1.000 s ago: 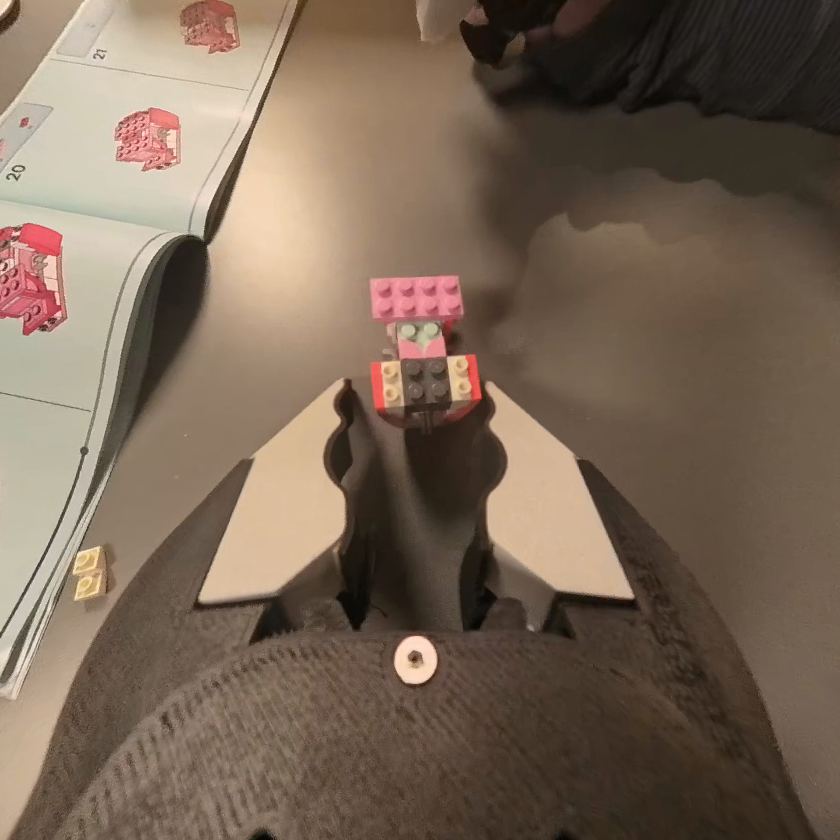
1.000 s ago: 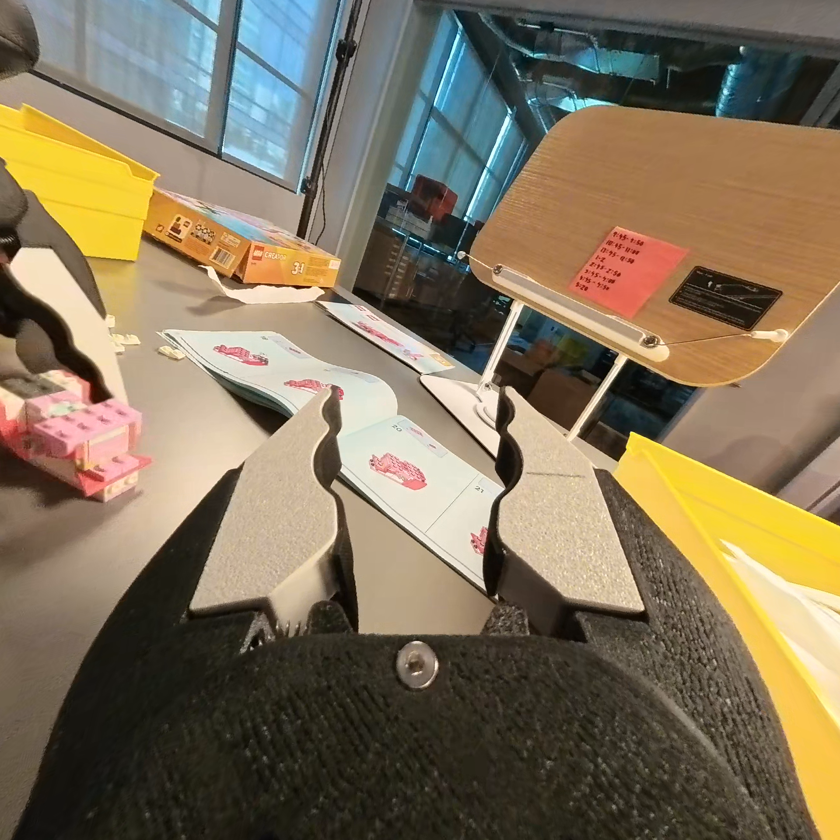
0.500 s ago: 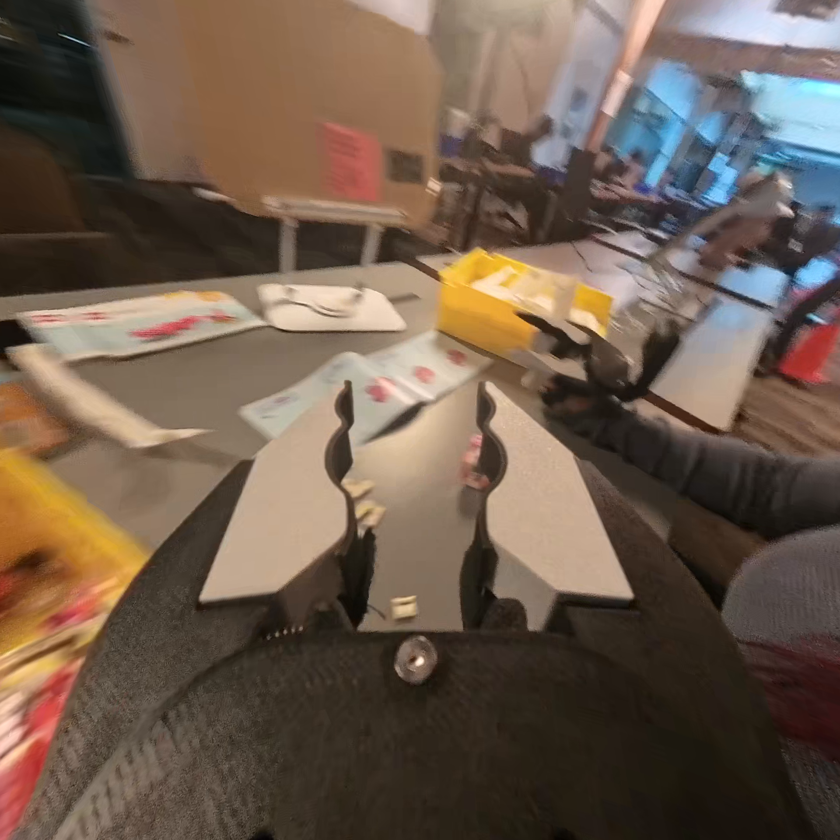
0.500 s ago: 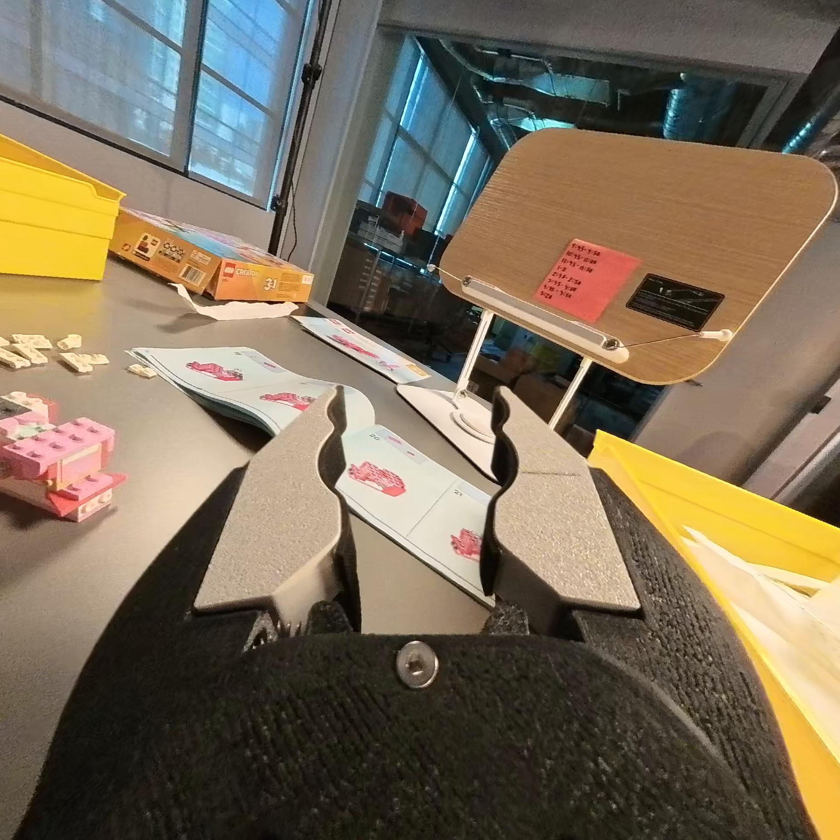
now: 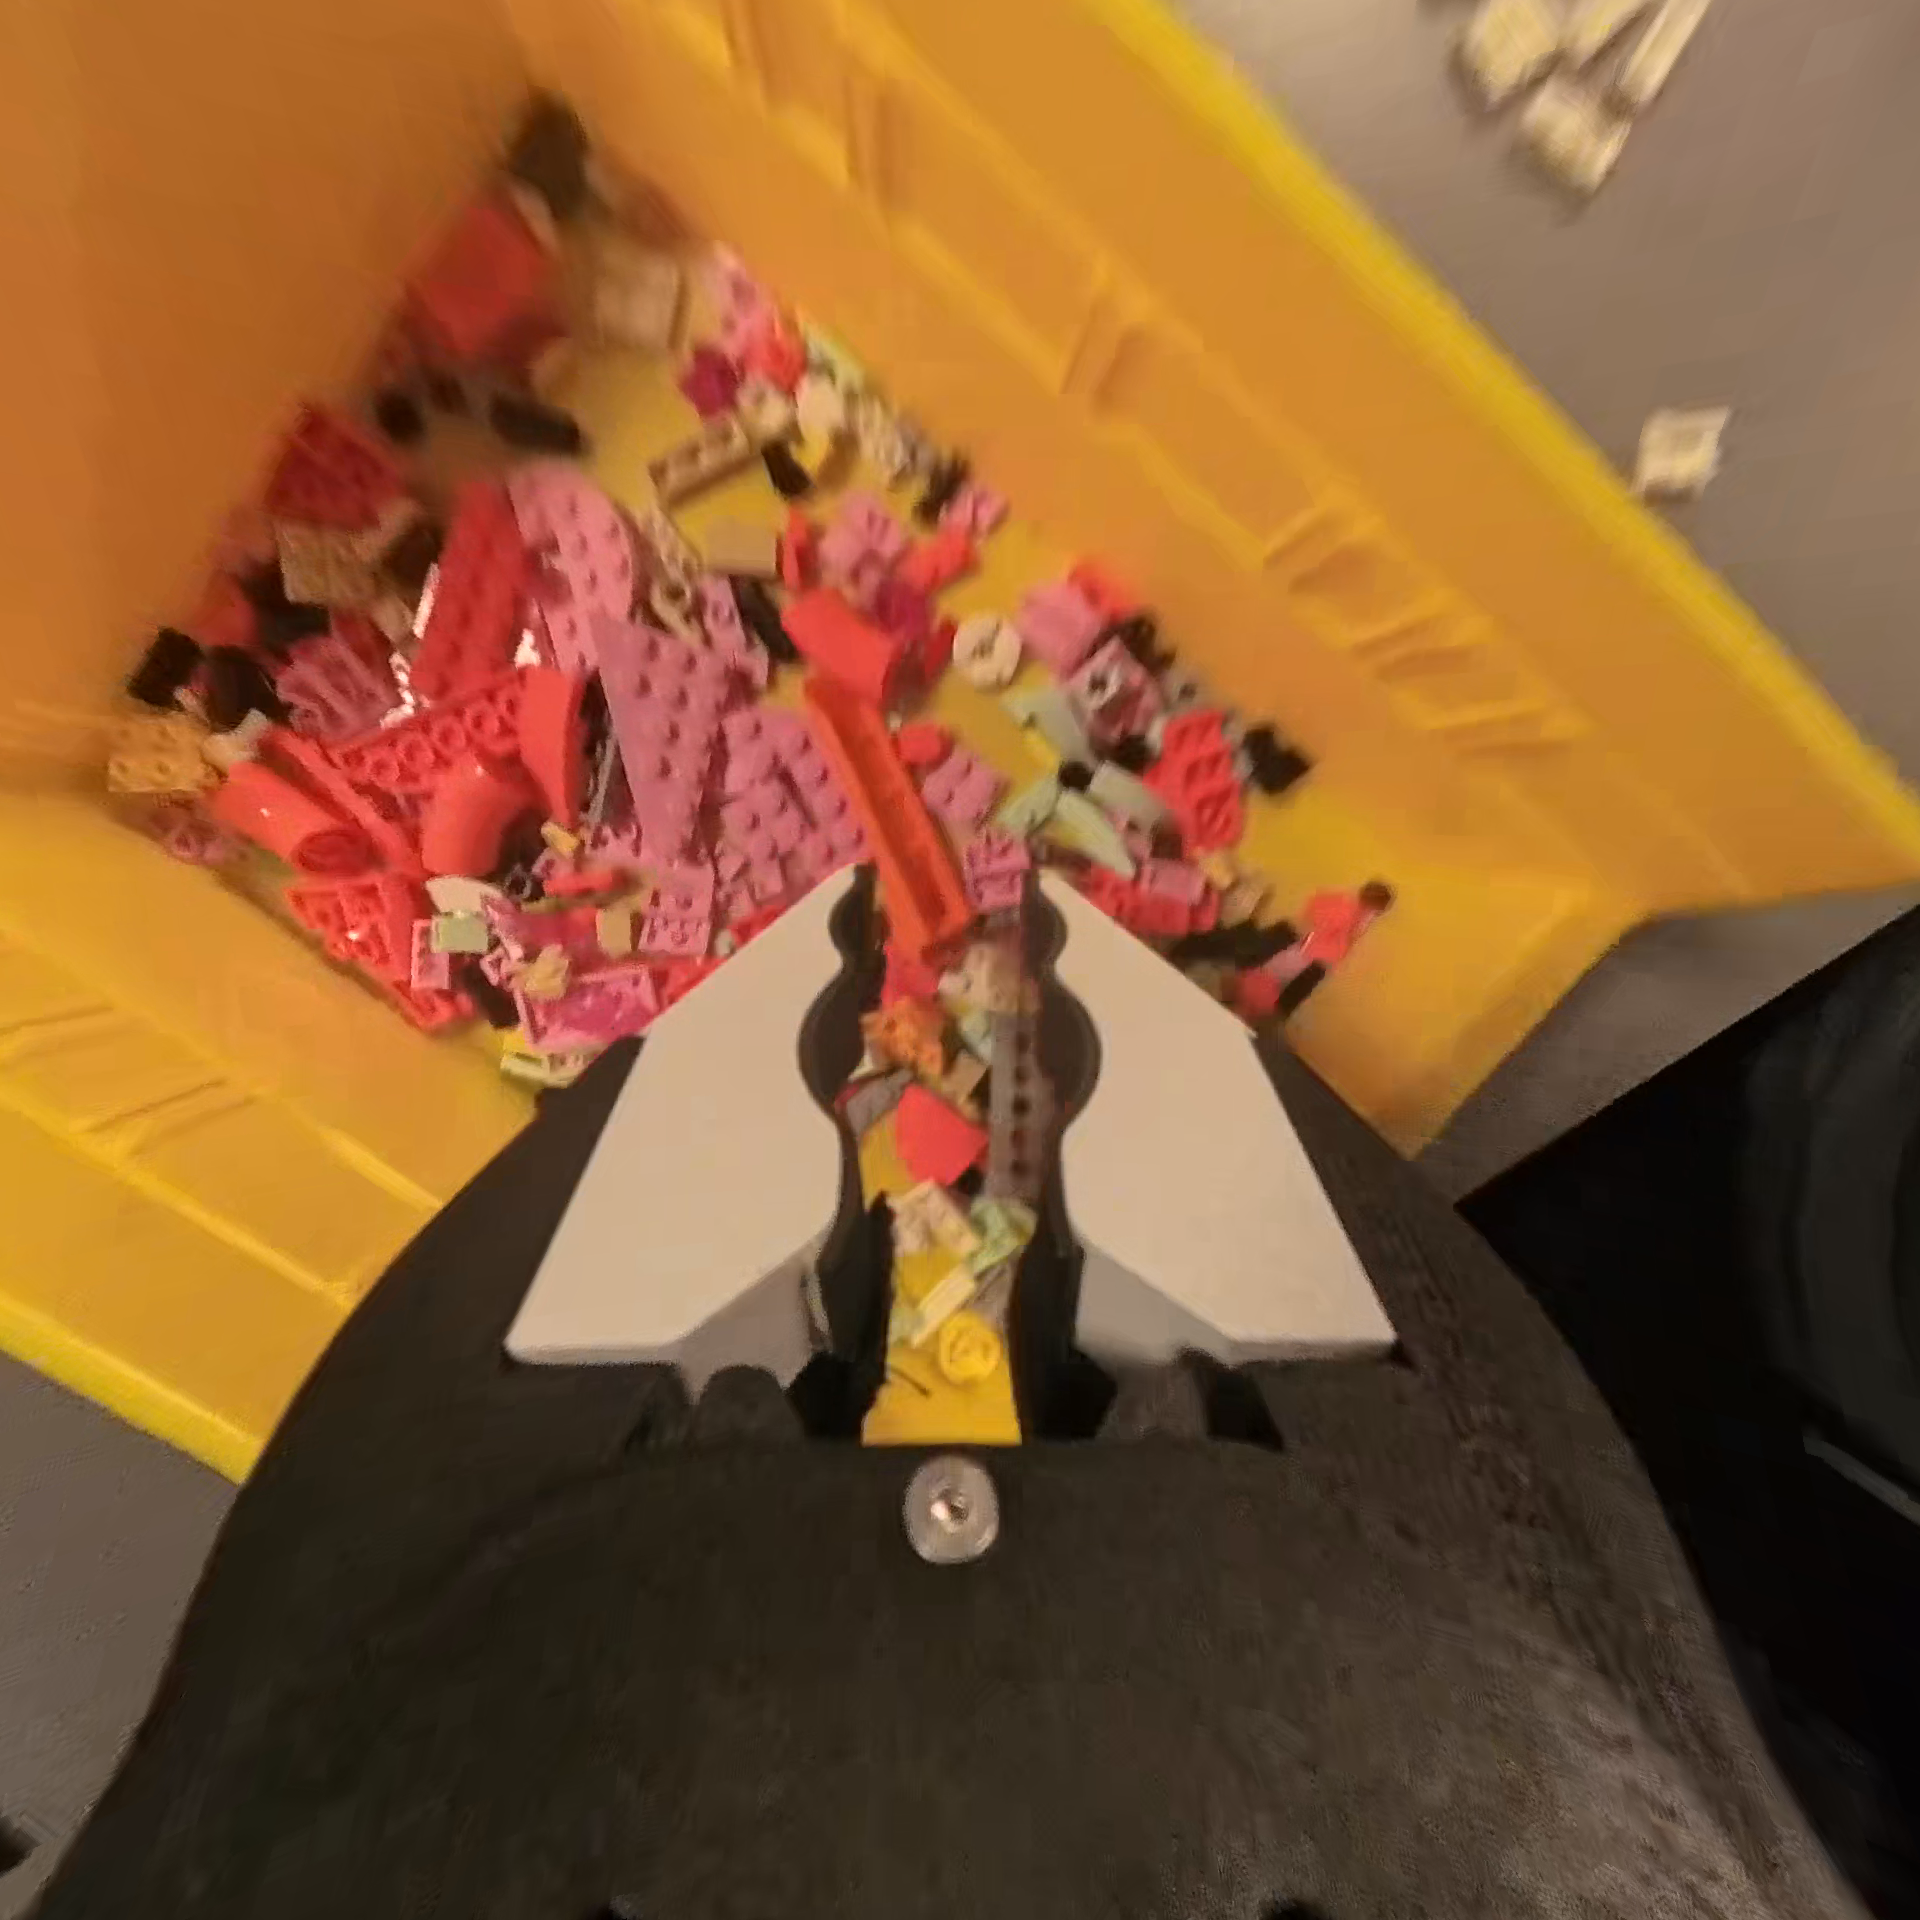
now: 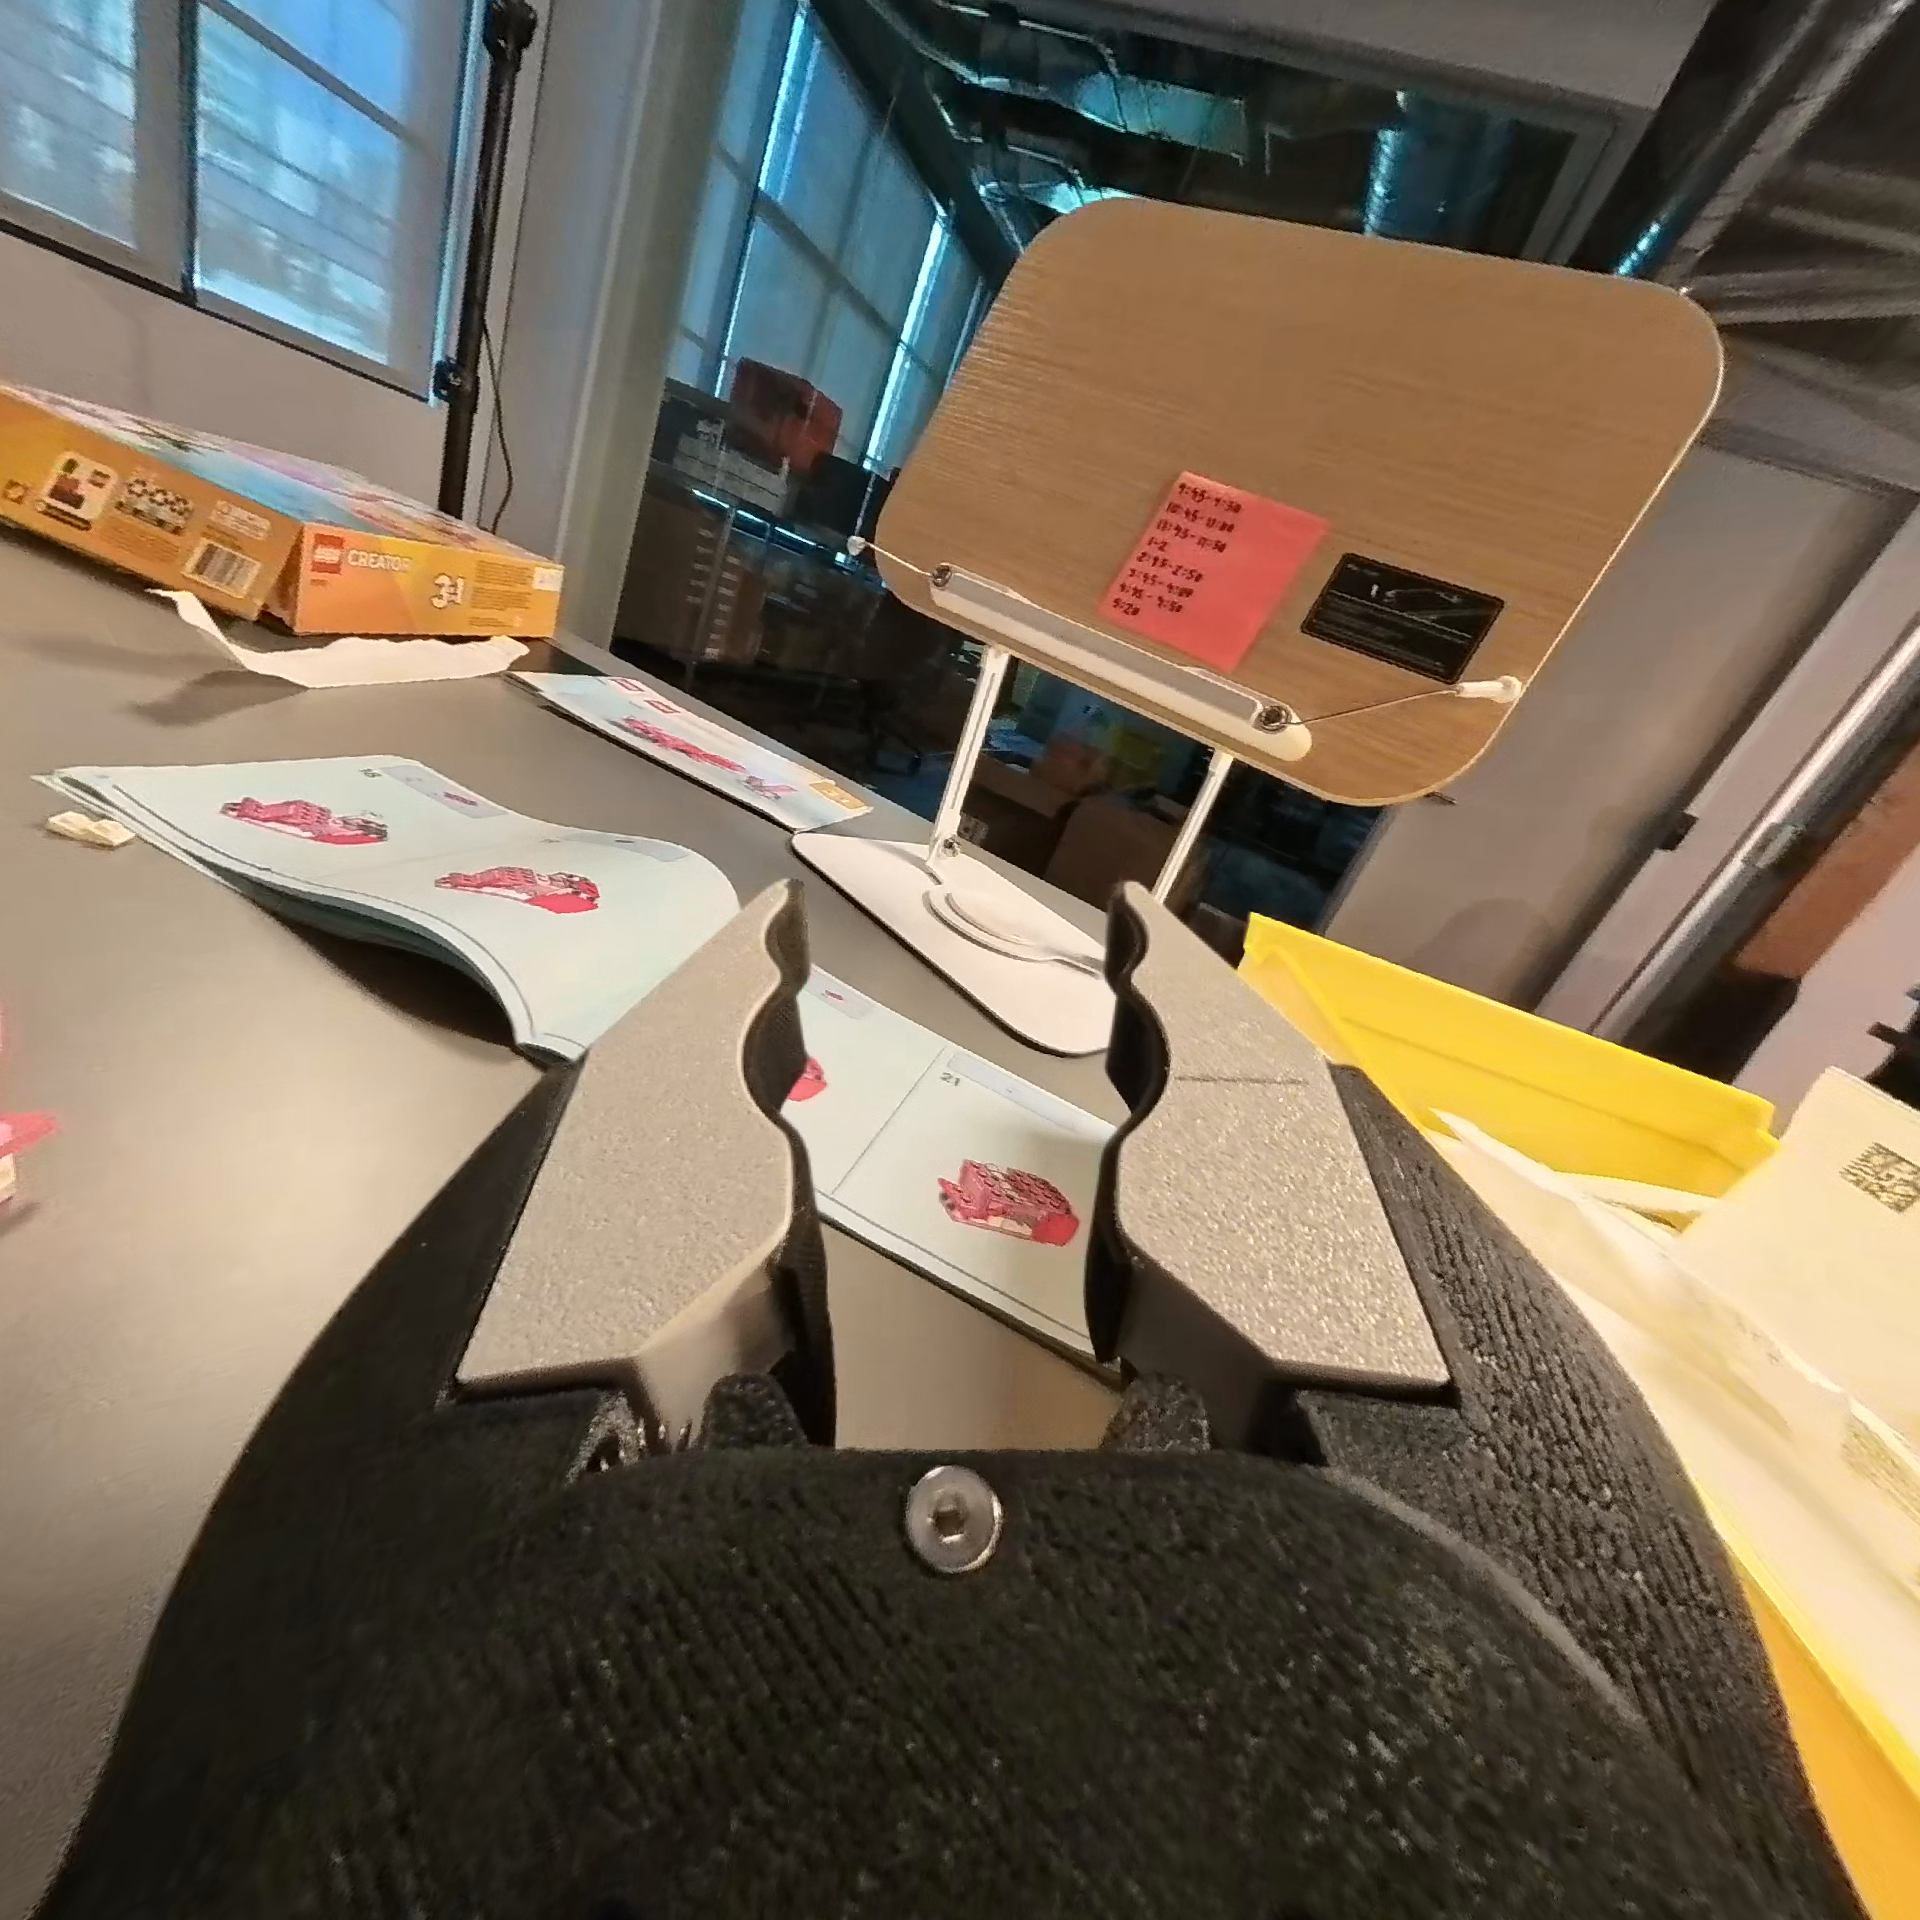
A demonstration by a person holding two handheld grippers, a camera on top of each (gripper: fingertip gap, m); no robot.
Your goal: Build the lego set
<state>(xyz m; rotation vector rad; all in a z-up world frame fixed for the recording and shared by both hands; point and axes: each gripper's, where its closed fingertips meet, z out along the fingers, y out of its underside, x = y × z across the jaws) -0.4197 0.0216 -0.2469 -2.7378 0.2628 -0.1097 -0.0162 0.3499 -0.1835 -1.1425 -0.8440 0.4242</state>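
In the left wrist view my left gripper (image 5: 945, 883) hangs over a yellow bin (image 5: 1195, 343) that holds a pile of several red, pink and dark bricks (image 5: 644, 707). Its jaws stand narrowly apart. A long red brick (image 5: 883, 790) lies in the pile and runs in between the fingertips; the picture is blurred and I see no pad pressed on it. In the right wrist view my right gripper (image 6: 956, 904) is open and empty, low over the dark table, above an open instruction booklet (image 6: 416, 842). A pink brick model (image 6: 16, 1143) shows at the left edge.
A wooden book stand (image 6: 1299, 499) on a white base stands behind the booklet. A second yellow bin (image 6: 1507, 1049) with pale paper packets is at the right. An orange box (image 6: 260, 520) lies at the back left. Small cream pieces (image 5: 1558, 94) (image 6: 88, 826) lie on the table. Some 55 cm of space lies between my two pairs of fingers.
My left gripper has swung away from the pink model on the table to above the yellow brick bin, and its jaws have narrowed. My right gripper has shifted a little and narrowed slightly.
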